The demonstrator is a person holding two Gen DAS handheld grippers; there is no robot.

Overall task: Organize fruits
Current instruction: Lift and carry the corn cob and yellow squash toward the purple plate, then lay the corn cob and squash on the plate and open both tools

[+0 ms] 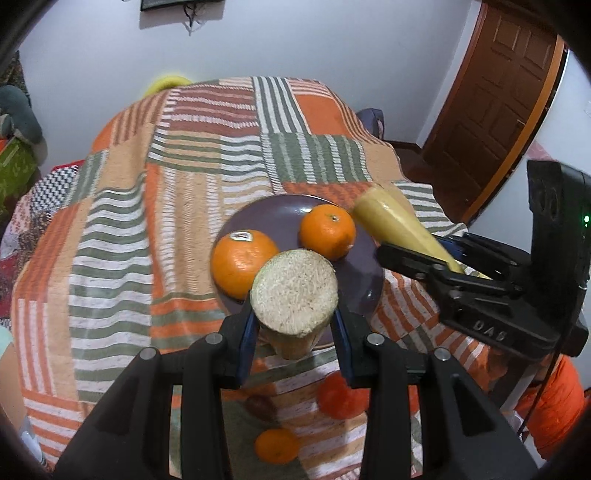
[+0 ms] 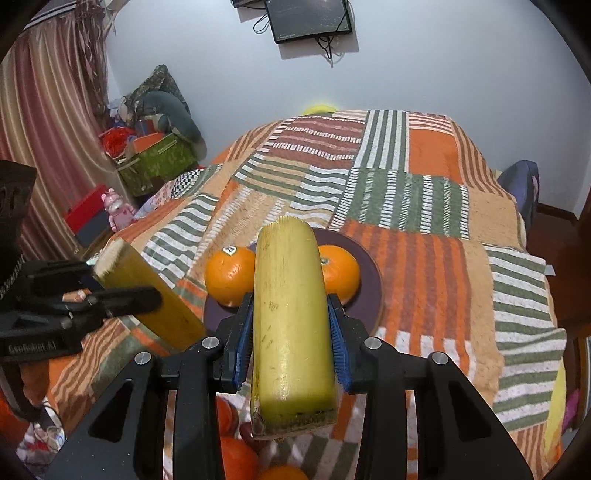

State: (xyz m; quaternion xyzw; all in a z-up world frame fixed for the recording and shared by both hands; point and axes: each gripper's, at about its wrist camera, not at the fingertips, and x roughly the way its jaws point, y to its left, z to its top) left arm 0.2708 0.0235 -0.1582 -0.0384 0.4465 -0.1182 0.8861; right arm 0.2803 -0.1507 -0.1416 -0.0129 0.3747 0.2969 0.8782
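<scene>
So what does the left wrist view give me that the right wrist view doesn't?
Left wrist only: the brown door and the fibrous cut end of the sugarcane piece held in the left hand-held gripper.
Right wrist only: the wall screen, the curtain and a pink toy.
Both: the purple plate with two oranges, and both grippers holding cane.

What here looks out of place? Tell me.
Several fruits lie loose on the cloth near the grippers, off the plate: an orange, a redder one and a dark fruit. Only two oranges sit on the plate. Each gripper, left and right, holds a cut cane piece aloft.
</scene>
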